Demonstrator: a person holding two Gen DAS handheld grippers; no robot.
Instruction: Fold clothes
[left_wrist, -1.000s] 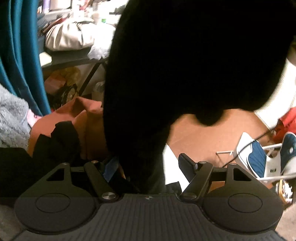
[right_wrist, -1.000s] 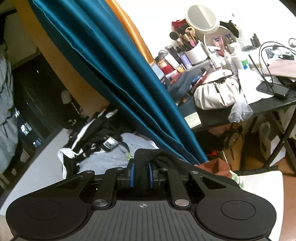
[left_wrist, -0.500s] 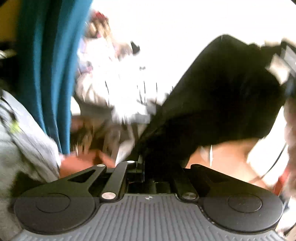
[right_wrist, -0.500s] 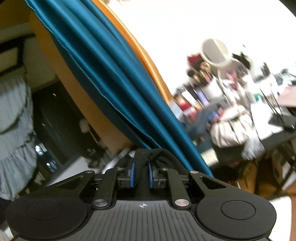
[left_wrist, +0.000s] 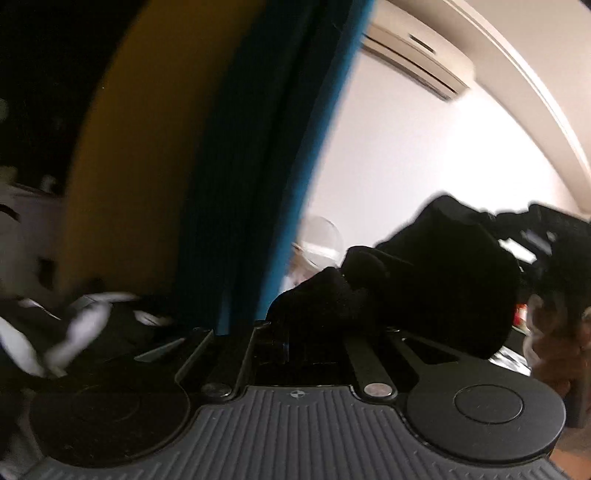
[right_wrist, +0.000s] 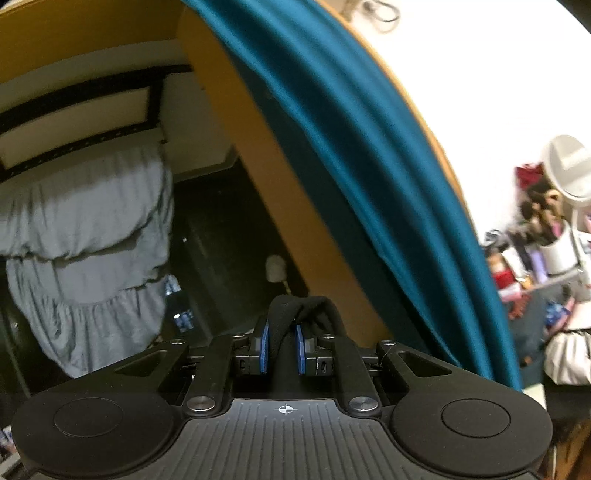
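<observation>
A black garment (left_wrist: 436, 280) is held up in the air between both grippers. In the left wrist view it bunches over my left gripper (left_wrist: 314, 339), whose jaws are closed on a fold of it, and stretches off to the right. In the right wrist view my right gripper (right_wrist: 282, 341) is shut on another black fold (right_wrist: 299, 308), pinched between its blue pads (right_wrist: 264, 347). The rest of the cloth hangs out of sight below that camera.
A teal curtain (right_wrist: 369, 177) hangs against an orange frame (right_wrist: 258, 177) straight ahead. Grey ruffled fabric (right_wrist: 85, 229) hangs at the left. A cluttered dressing table with a round mirror (right_wrist: 569, 170) stands at the right. An air conditioner (left_wrist: 413, 59) sits high on the white wall.
My left gripper closed on the black garment and swung sharply upward. Both views tilted up from the table and floor clutter toward the curtain, wall and ceiling. The right gripper kept its hold.
</observation>
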